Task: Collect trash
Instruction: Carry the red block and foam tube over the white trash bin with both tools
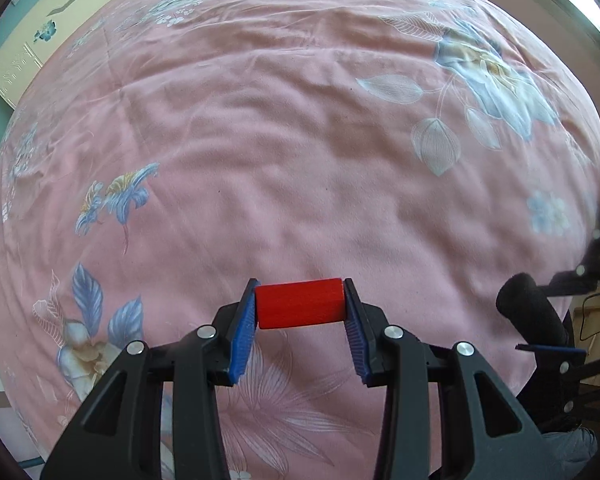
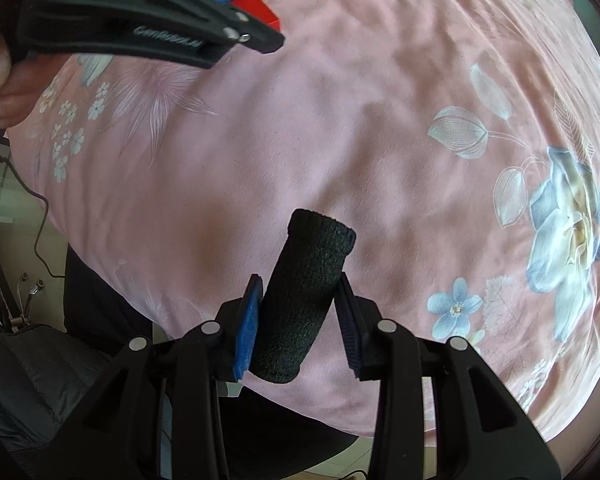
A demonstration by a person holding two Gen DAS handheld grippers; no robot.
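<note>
holding two pieces of trash above the bed, both grippers loaded

carrying looks like the step in hand: each piece seems already picked and lifted off the pink bedspread (image 1: 300, 152), with no bin or bag visible in either view. the left gripper (image 1: 300, 306) has its fingers at a narrow spread, clamped on the ends of a red block (image 1: 300, 303), which sits crosswise between the blue pads (image 1: 245, 336) at about 6 o'clock in the left wrist view. the right gripper (image 2: 300, 308) pinches a black foam cylinder (image 2: 306, 292) with a similarly narrow spread; the cylinder tilts toward 1 o'clock and sticks out well past the fingertips. from the right wrist view the left gripper (image 2: 260, 16) appears at 11 o'clock with a hand (image 2: 0, 76) on its handle.

the next move, as i judge it, calls for finding a container somewhere off the bed and bringing both loads over it before letting go.

the block is hard-looking, smooth and matte, with rounded long edges and flat ends. the cylinder is coarse, grainy and spongy-looking, likely to squash under the pads. the bedspread is soft, rumpled cloth printed with pale blue and white flowers, and the pads are ribbed.
</note>
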